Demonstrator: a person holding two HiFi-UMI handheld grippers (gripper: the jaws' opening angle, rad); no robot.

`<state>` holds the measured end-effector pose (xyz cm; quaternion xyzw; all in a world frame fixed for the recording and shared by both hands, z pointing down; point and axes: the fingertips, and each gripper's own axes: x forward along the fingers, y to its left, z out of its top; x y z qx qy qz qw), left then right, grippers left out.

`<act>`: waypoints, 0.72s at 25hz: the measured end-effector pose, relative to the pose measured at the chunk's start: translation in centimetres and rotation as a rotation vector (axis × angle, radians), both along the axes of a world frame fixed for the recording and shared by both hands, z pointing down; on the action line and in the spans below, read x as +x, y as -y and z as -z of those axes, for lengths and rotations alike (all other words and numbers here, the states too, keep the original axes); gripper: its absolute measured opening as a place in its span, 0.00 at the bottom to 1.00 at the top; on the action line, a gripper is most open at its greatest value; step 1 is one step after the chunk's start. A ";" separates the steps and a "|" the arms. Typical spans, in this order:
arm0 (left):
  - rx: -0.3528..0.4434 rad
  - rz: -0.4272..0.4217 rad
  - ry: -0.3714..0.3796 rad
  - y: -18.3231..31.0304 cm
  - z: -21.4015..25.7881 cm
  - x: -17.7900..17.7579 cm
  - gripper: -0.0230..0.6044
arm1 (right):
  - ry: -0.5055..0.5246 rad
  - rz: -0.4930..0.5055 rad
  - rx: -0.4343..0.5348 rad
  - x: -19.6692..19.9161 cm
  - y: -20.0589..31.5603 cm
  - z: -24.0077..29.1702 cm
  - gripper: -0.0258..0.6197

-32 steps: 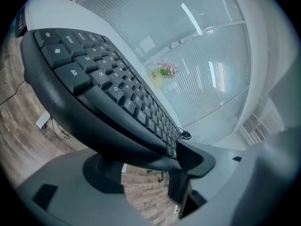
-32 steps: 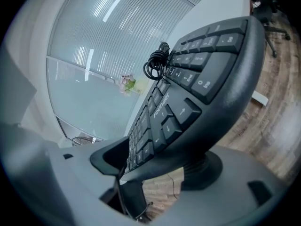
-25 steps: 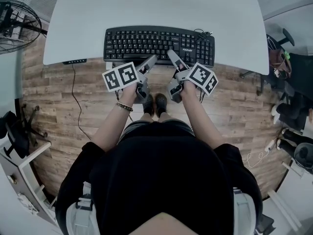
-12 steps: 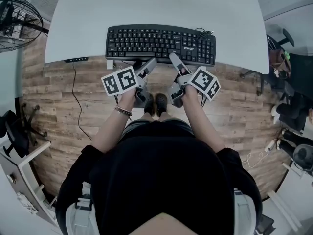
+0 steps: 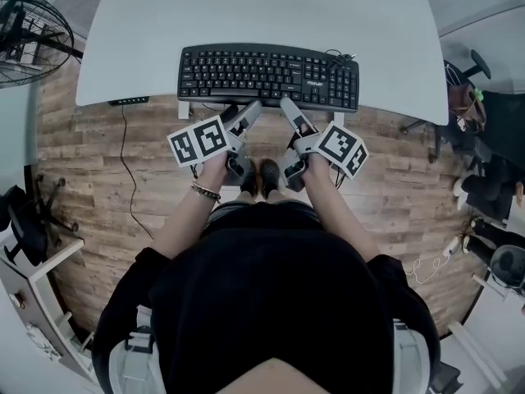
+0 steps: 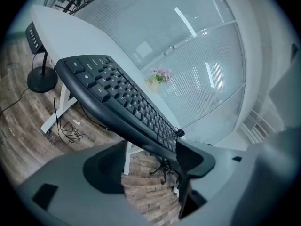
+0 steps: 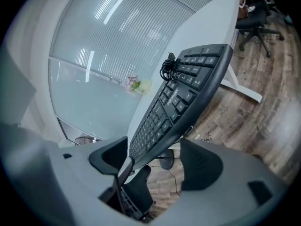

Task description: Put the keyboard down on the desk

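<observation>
Head view: the person's forearms reach forward over the wood floor (image 5: pixel 107 179). The left gripper (image 5: pixel 243 113) and right gripper (image 5: pixel 294 115) sit just short of the keyboard's (image 5: pixel 269 75) near edge, left and right of its middle.

In the left gripper view the left gripper (image 6: pixel 146 161) has its jaws spread, with floor showing between them. The keyboard's (image 6: pixel 117 98) edge runs up to one jaw tip; I cannot tell if they touch. The right gripper (image 7: pixel 155 161) is likewise spread, with the keyboard (image 7: pixel 188 93) edge at one tip.

The keyboard lies flat on the desk (image 5: pixel 262 11), along its near edge. A coiled cable (image 7: pixel 167 68) rests at the keyboard's far right corner. Beyond the keyboard, at the desk's far edge, stand small flowers (image 6: pixel 160 75); their holder is too small to make out. A fan (image 5: pixel 29 43) stands well left of the keyboard.
</observation>
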<state>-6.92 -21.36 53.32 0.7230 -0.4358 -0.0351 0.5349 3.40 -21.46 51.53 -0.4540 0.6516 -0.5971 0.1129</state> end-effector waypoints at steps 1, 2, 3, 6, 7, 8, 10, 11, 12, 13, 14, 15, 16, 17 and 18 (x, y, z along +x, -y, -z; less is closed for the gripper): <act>0.002 0.000 -0.002 -0.1 0.2 0.0 0.58 | 0.004 0.001 0.002 -0.1 -0.2 0.2 0.57; 0.004 0.000 -0.006 -0.2 0.5 0.0 0.58 | 0.007 0.003 0.009 -0.3 -0.3 0.6 0.55; 0.005 0.001 -0.009 -0.2 0.7 0.0 0.58 | 0.010 0.007 0.020 -0.4 -0.3 1.1 0.55; 0.003 0.005 -0.019 -0.5 1.2 0.2 0.58 | 0.016 0.021 0.056 -0.9 -0.2 2.4 0.54; 0.001 0.005 -0.020 -0.7 1.3 0.3 0.58 | 0.020 0.025 0.063 -1.0 -0.1 2.7 0.54; 0.001 0.005 -0.020 -0.8 1.5 0.4 0.58 | 0.026 0.028 0.067 -1.1 -0.1 3.0 0.53; 0.004 0.003 -0.022 -1.1 1.9 0.5 0.58 | 0.035 0.032 0.072 -1.2 0.0 3.2 0.53; 0.007 0.005 -0.028 -1.2 2.3 0.6 0.58 | 0.039 0.032 0.076 -1.2 0.0 3.3 0.52; 0.011 0.007 -0.038 -1.2 2.7 0.7 0.58 | 0.043 0.030 0.080 -1.1 0.1 3.5 0.52; 0.015 0.011 -0.051 -1.2 3.1 0.7 0.58 | 0.048 0.026 0.084 -1.0 0.2 3.6 0.52; 0.020 0.014 -0.064 -1.1 3.5 0.8 0.57 | 0.055 0.021 0.088 -0.9 0.4 3.8 0.51; 0.025 0.017 -0.076 -1.0 3.8 0.9 0.57 | 0.062 0.016 0.093 -0.8 0.5 4.0 0.50; 0.029 0.020 -0.085 -0.9 4.0 0.9 0.57 | 0.067 0.011 0.098 -0.8 0.7 4.1 0.50; 0.031 0.023 -0.092 -0.8 4.2 0.9 0.57 | 0.071 0.008 0.105 -0.8 0.8 4.4 0.49; 0.034 0.026 -0.099 -0.7 4.4 1.0 0.57 | 0.073 0.006 0.112 -0.8 0.8 4.6 0.49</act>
